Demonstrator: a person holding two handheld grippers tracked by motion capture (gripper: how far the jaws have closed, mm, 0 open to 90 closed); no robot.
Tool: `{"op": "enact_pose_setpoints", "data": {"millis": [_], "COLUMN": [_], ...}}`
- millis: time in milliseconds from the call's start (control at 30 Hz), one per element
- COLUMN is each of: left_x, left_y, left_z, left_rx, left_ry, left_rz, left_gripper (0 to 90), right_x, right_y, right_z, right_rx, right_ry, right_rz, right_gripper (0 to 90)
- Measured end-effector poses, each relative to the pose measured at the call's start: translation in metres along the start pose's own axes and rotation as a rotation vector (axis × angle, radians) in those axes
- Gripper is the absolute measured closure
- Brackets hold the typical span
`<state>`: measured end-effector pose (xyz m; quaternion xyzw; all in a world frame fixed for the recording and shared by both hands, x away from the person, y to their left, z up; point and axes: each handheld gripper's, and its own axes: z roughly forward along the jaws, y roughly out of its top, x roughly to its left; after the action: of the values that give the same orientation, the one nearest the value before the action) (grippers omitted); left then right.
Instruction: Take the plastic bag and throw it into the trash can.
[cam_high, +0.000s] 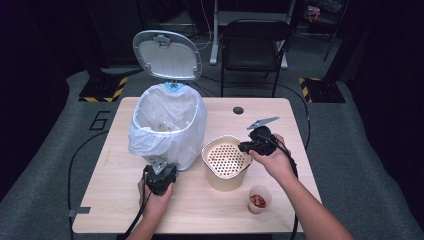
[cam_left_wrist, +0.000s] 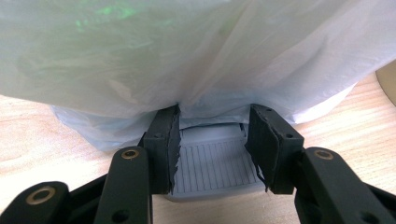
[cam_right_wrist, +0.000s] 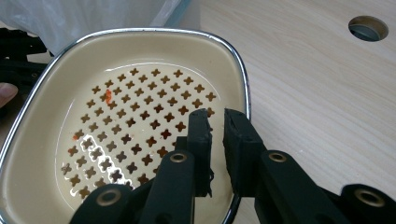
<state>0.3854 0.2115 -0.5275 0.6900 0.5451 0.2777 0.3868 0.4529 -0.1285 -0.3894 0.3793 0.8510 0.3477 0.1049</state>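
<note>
A pedal bin (cam_high: 167, 125) lined with a white plastic bag (cam_left_wrist: 196, 51) stands on the wooden table (cam_high: 125, 200), its grey lid (cam_high: 167, 55) raised. My left gripper (cam_high: 161, 172) is at the bin's foot. In the left gripper view it (cam_left_wrist: 215, 135) is open, with the grey ribbed pedal (cam_left_wrist: 217, 165) between its jaws. A cream pot (cam_high: 225, 162) with a perforated insert (cam_right_wrist: 135, 121) sits right of the bin. My right gripper (cam_high: 245, 146) (cam_right_wrist: 215, 123) is closed on the pot's right rim (cam_right_wrist: 246, 112), one jaw inside and one outside. A few orange scraps cling to the insert.
A small clear cup (cam_high: 258, 200) with red bits stands near the front right edge, beside my right forearm. A cable hole (cam_high: 238, 110) (cam_right_wrist: 368, 28) lies at the table's back. A black chair (cam_high: 252, 45) stands behind the table.
</note>
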Motion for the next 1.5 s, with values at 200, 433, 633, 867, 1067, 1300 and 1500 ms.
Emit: {"op": "enact_pose_setpoints", "data": {"millis": [200, 433, 633, 867, 1067, 1300, 1500], "left_x": [0.0, 0.0, 0.0, 0.001, 0.001, 0.0, 0.0], "left_y": [0.0, 0.0, 0.0, 0.0, 0.0, 0.0, 0.0], "left_z": [0.0, 0.0, 0.0, -0.001, -0.001, 0.0, 0.0], "left_rx": [0.0, -0.003, -0.001, 0.016, 0.01, 0.001, -0.001], "left_ry": [0.0, 0.001, 0.0, 0.005, 0.004, 0.0, 0.001], "left_rz": [0.0, -0.004, -0.002, 0.019, 0.012, 0.0, -0.002], "left_gripper": [54.0, 54.0, 54.0, 54.0, 54.0, 54.0, 54.0], "right_x": [0.001, -0.004, -0.008, -0.01, -0.014, -0.017, -0.017], "right_y": [-0.001, -0.004, -0.012, -0.011, -0.016, -0.021, -0.023], "right_z": [-0.006, -0.009, -0.003, -0.004, -0.009, -0.013, -0.015], "right_rx": [-0.034, -0.012, 0.02, 0.035, 0.033, 0.032, 0.028], "right_ry": [-0.032, -0.054, -0.039, -0.027, -0.002, 0.01, 0.006], "right_rz": [-0.004, 0.002, 0.016, -0.007, -0.027, -0.044, -0.041], "right_gripper": [77.6, 76.5, 80.1, 82.2, 84.0, 84.0, 83.8]}}
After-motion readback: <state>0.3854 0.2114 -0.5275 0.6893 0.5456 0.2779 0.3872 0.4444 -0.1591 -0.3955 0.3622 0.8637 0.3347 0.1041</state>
